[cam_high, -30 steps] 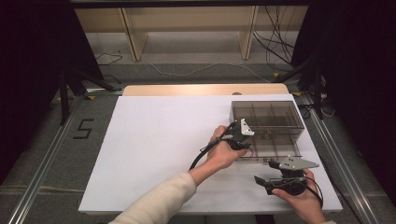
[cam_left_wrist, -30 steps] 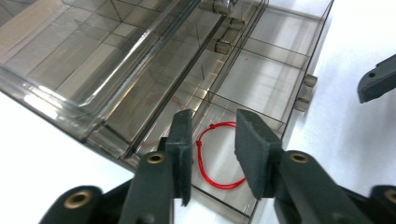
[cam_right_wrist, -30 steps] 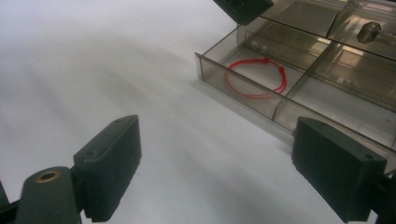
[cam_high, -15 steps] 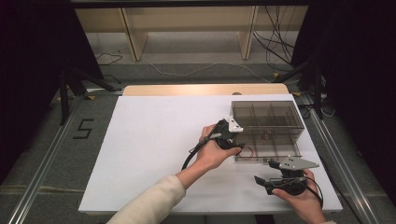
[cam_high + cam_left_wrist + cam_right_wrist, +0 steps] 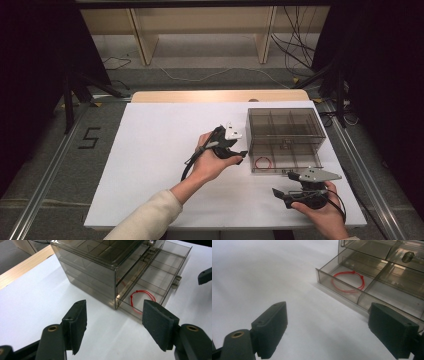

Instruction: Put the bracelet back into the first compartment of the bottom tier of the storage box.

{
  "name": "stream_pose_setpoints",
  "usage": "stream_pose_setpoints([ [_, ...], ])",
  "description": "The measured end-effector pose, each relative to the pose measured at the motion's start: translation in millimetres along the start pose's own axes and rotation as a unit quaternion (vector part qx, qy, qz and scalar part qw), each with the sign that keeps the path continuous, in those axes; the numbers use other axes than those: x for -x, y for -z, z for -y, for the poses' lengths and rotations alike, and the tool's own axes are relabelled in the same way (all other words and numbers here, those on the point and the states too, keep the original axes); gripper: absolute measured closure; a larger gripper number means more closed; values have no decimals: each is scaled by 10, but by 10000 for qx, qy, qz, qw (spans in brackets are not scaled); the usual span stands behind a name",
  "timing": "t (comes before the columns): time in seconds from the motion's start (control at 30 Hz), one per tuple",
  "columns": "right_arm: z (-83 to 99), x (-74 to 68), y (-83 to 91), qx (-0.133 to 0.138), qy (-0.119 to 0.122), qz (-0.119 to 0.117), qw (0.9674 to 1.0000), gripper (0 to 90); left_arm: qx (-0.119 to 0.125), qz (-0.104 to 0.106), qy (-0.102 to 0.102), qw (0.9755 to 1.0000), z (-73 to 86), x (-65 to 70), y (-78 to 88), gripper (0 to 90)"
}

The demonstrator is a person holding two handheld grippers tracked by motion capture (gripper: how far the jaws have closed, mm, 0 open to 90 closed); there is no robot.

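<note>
Hovering both tools spread and empty: left tool (image 5: 243,154), right tool (image 5: 281,193). Red cord loop (image 5: 140,300) lying in open drawer (image 5: 283,170); likely needing closing next.

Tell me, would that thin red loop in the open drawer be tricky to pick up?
Probably. The red loop looks like thin cord lying flat in its drawer compartment, so it would likely flop and sag when lifted. It seems very light, and the wide padded jaws may struggle to get under something so flat.

Wooden shelf legs (image 5: 141,46), floor cables (image 5: 295,45)
</note>
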State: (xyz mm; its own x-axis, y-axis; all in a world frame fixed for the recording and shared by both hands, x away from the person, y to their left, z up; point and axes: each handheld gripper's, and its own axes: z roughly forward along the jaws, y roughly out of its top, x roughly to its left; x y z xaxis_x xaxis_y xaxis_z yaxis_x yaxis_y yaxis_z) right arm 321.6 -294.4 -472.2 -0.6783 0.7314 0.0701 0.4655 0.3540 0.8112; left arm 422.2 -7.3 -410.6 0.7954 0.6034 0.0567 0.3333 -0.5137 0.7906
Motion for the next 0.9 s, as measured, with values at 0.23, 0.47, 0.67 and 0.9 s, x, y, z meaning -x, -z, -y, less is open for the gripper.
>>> stream_pose_setpoints([
  [0.23,1,1,-1,5,-17,3,10000,165,59,-2,39,10000,124,-65,198,346],
  [0.47,0,2,0,-9,-17,19,10000,165,131,-62,80,9999,323,-166,417,300],
  [0.67,-1,0,-5,-43,-13,17,10000,165,169,-148,140,9996,541,-255,589,280],
  [0.9,0,-1,-3,-35,-13,6,10000,165,219,-207,237,9993,846,-354,795,262],
])
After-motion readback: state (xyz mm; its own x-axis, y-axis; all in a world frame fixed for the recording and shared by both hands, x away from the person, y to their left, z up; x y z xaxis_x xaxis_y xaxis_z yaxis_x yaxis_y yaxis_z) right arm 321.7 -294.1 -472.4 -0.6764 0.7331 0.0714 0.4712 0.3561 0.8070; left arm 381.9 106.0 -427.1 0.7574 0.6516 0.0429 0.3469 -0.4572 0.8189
